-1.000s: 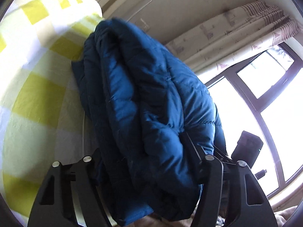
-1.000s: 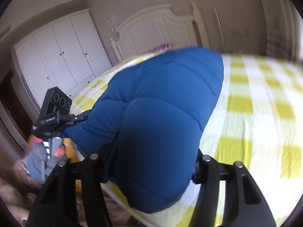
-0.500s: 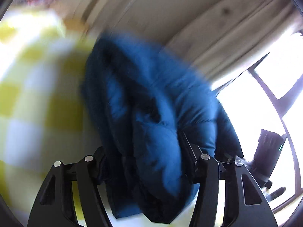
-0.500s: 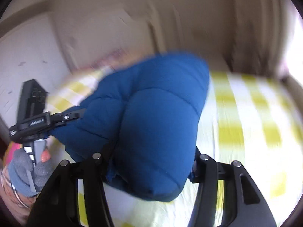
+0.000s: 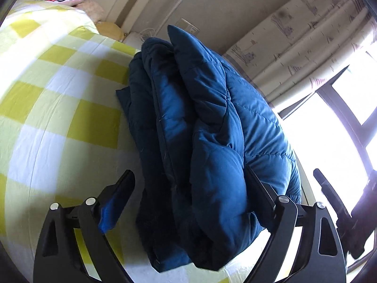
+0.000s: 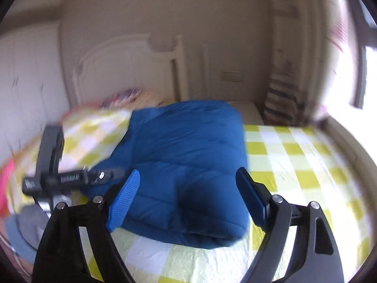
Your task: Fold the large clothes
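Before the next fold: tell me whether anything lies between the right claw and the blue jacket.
Nothing visible does. The right claw is opening with the folded blue jacket directly between its fingers, lying on the yellow checked bed cover. The left claw stays off to the side.

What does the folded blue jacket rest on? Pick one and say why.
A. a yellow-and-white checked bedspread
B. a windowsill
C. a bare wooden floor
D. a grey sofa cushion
A: the folded blue jacket lies on the yellow-and-white checked bedspread, whose squares show around it in both wrist views.
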The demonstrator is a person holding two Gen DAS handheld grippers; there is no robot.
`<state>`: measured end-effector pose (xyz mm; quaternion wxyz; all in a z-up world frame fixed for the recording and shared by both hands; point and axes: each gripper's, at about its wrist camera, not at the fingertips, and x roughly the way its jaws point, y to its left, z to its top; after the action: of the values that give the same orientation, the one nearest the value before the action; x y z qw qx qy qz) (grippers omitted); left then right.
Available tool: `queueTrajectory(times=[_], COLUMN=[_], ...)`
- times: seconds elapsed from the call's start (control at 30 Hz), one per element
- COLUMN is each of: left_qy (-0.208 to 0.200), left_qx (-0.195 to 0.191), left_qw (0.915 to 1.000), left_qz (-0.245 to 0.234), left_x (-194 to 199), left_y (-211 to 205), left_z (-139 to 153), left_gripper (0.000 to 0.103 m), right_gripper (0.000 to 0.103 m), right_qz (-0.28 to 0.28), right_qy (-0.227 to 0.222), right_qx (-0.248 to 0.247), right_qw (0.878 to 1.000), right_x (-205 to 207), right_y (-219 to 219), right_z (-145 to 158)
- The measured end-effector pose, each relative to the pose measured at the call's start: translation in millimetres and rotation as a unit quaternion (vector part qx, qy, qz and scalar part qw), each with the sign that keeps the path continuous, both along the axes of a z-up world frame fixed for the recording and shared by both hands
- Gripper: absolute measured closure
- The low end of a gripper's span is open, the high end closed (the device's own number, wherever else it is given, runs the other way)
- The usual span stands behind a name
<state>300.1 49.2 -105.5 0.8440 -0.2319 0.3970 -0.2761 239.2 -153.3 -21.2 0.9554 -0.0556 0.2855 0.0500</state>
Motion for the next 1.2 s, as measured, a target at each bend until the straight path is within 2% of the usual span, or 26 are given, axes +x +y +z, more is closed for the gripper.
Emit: queueTrajectory(times=[0.03, 0.07, 0.1, 0.17, 0.3, 0.4, 0.53, 0.63, 0.67, 0.7, 0.77, 0.83, 0.9, 1.0, 1.1, 1.17, 1.2], left_qy=[-0.010, -0.019, -0.032, -0.056, -0.104, -0.128, -0.148, -0.154, -0.155, -0.156, -0.159, -0.160, -0.165, -0.182, -0.203, -0.225, -0.235], left_qx=[0.011, 0.024, 0.048, 0.092, 0.179, 0.212, 0.244, 0.252, 0.253, 0.253, 0.257, 0.263, 0.273, 0.299, 0.322, 0.331, 0.327], left_qw=[0.9999, 0.9994, 0.9982, 0.9939, 0.9777, 0.9676, 0.9570, 0.9539, 0.9535, 0.9531, 0.9514, 0.9497, 0.9465, 0.9345, 0.9203, 0.9103, 0.9079], left_qz=[0.009, 0.012, 0.014, 0.020, 0.036, 0.046, 0.053, 0.054, 0.054, 0.055, 0.056, 0.054, 0.051, 0.065, 0.088, 0.106, 0.117], left_x=[-5.8, -10.0, -15.8, -26.0, -38.6, -46.3, -49.7, -52.3, -52.6, -54.6, -56.5, -58.8, -61.5, -76.2, -104.2, -129.5, -144.0], left_y=[-0.3, -2.2, -4.8, -7.6, -19.1, -23.4, -28.5, -28.3, -27.9, -27.7, -27.1, -27.6, -27.8, -28.2, -32.1, -34.9, -34.7], left_z=[3.1, 5.7, 10.1, 18.2, 35.5, 40.9, 39.8, 39.3, 39.6, 40.5, 40.5, 40.6, 40.7, 49.1, 64.6, 75.7, 81.9], left_gripper=[0.018, 0.016, 0.015, 0.011, 0.008, 0.008, 0.008, 0.008, 0.008, 0.008, 0.008, 0.008, 0.008, 0.007, 0.007, 0.004, 0.004], right_gripper=[0.019, 0.010, 0.007, 0.006, 0.007, 0.015, 0.030, 0.031, 0.031, 0.031, 0.029, 0.028, 0.028, 0.028, 0.015, 0.004, 0.002], right_qz=[0.006, 0.004, 0.007, 0.020, 0.050, 0.067, 0.009, -0.048, -0.055, -0.059, -0.055, -0.057, -0.062, -0.064, -0.055, -0.050, -0.048], right_qy=[0.040, 0.037, 0.025, 0.032, 0.043, 0.030, -0.040, -0.062, -0.050, -0.016, 0.045, 0.023, 0.028, 0.006, -0.041, -0.054, -0.055], right_qx=[-0.047, -0.083, -0.118, -0.137, -0.087, -0.021, -0.005, 0.028, 0.031, 0.031, 0.023, 0.026, 0.044, 0.067, 0.072, 0.059, 0.052], right_qw=[0.998, 0.996, 0.993, 0.990, 0.994, 0.997, 0.999, 0.997, 0.997, 0.998, 0.997, 0.998, 0.997, 0.996, 0.995, 0.996, 0.996], right_x=[13.0, 14.9, 12.9, 9.0, -1.9, -14.6, -15.0, 13.0, 26.2, 43.9, 74.1, 66.0, 60.2, 22.6, -28.5, -56.6, -67.7], right_y=[16.7, 26.9, 37.5, 46.1, 38.5, 19.1, -9.5, -37.8, -45.8, -48.5, -46.6, -48.6, -51.6, -49.4, -43.9, -38.5, -35.5], right_z=[-21.2, -32.0, -41.0, -48.3, -40.0, -16.3, 26.4, 44.0, 41.6, 29.9, -4.6, -8.9, -6.1, 11.9, 28.4, 35.7, 40.4])
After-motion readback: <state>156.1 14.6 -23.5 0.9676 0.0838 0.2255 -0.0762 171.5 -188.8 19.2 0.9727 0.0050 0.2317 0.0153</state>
